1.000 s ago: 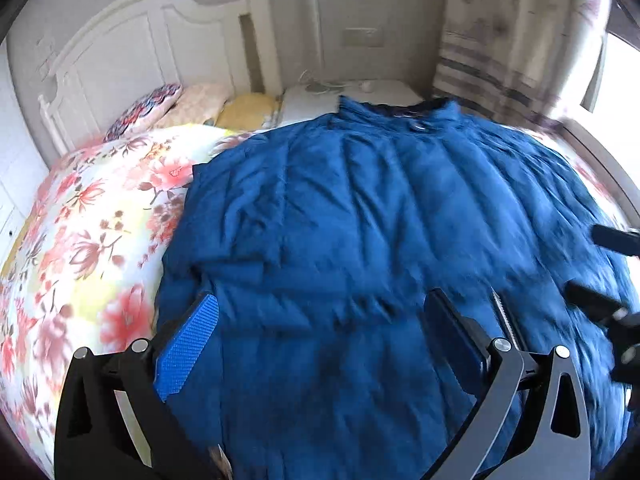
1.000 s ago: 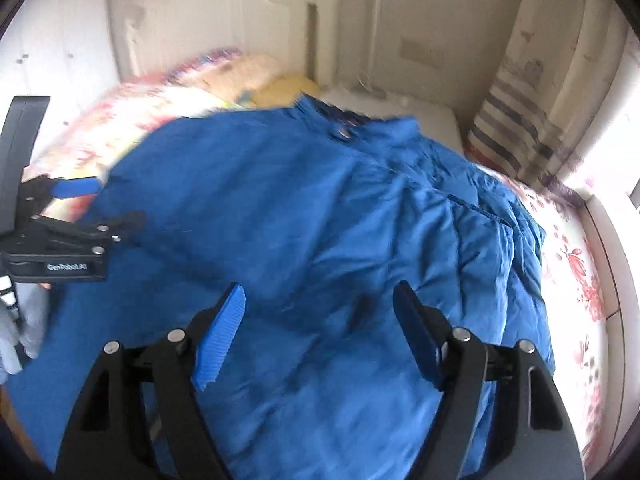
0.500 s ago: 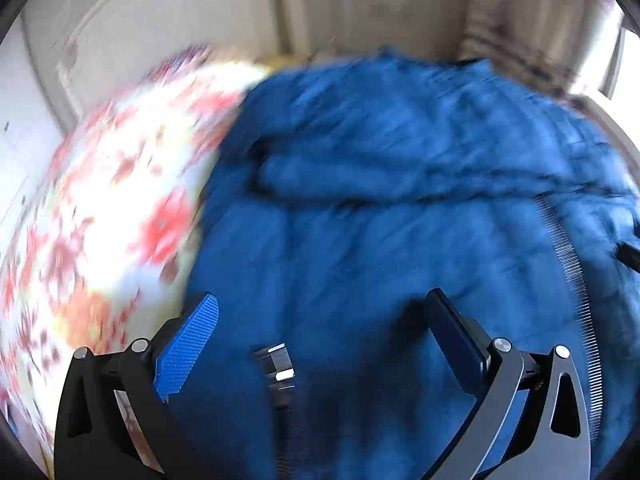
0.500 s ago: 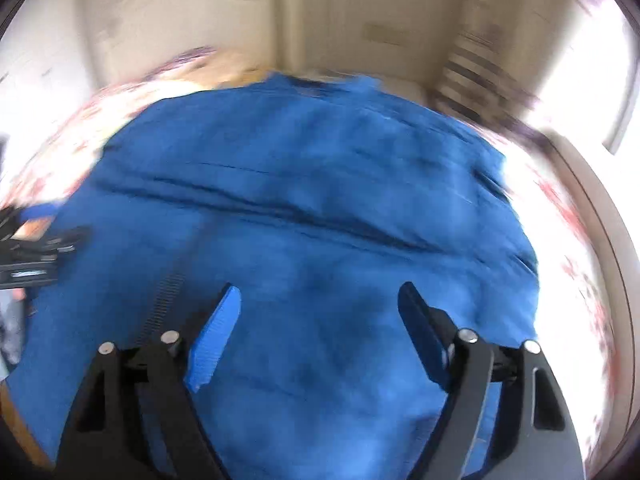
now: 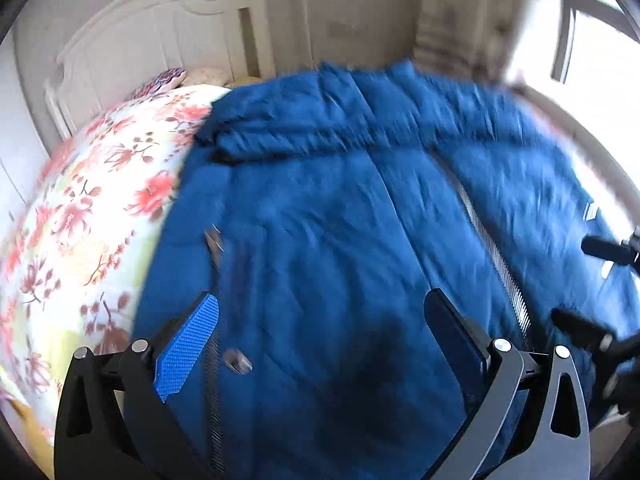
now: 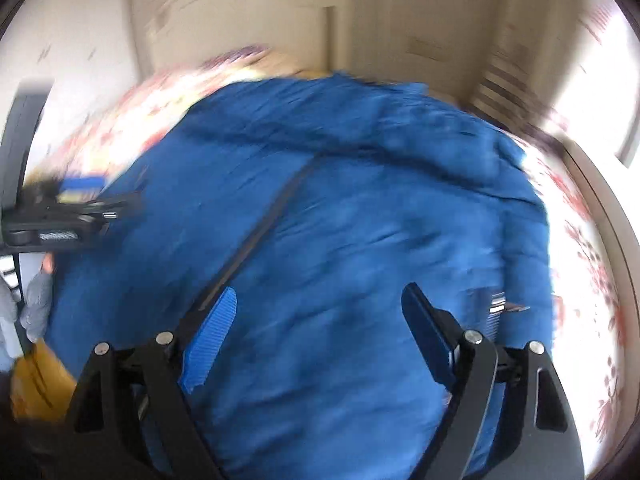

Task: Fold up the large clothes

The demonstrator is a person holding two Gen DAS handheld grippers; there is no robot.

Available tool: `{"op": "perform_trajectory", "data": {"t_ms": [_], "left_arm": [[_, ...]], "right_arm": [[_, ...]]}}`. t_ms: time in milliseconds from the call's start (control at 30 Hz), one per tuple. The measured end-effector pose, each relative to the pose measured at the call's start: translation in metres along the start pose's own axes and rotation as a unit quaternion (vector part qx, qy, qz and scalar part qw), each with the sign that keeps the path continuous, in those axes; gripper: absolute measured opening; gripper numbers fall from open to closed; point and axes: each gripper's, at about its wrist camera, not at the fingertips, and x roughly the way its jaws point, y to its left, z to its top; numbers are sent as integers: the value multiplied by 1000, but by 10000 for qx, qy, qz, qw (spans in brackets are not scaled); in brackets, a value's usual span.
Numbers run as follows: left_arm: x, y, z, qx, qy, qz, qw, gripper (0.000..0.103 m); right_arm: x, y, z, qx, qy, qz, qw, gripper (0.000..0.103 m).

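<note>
A large blue padded jacket (image 5: pixel 340 216) lies spread on the bed, its zip teeth (image 5: pixel 496 264) running down its right part. It fills the right wrist view too (image 6: pixel 360 220), with a dark zip line (image 6: pixel 256 240) across it. My left gripper (image 5: pixel 320 332) is open and empty just above the jacket's near part. My right gripper (image 6: pixel 316 324) is open and empty above the jacket. The left gripper also shows at the left edge of the right wrist view (image 6: pixel 80 204). Both views are blurred.
A floral quilt (image 5: pixel 88 216) covers the bed left of the jacket. A white headboard (image 5: pixel 152 40) and pillows (image 5: pixel 192 78) stand behind. A striped curtain (image 6: pixel 508 88) and bright window (image 5: pixel 592 32) are at the right.
Both grippers have dropped closer to the jacket's near end. The jacket's lower part has been turned up, showing the zip teeth and a fold across it.
</note>
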Motion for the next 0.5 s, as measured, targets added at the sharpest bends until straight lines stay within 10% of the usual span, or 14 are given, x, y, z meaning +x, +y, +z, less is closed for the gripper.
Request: {"op": "perform_trajectory", "data": {"t_ms": [500], "left_arm": [[-25, 46, -68, -308, -346, -24, 9989, 99]], "right_arm": [[-35, -39, -87, 465, -613, -92, 9970, 88]]}}
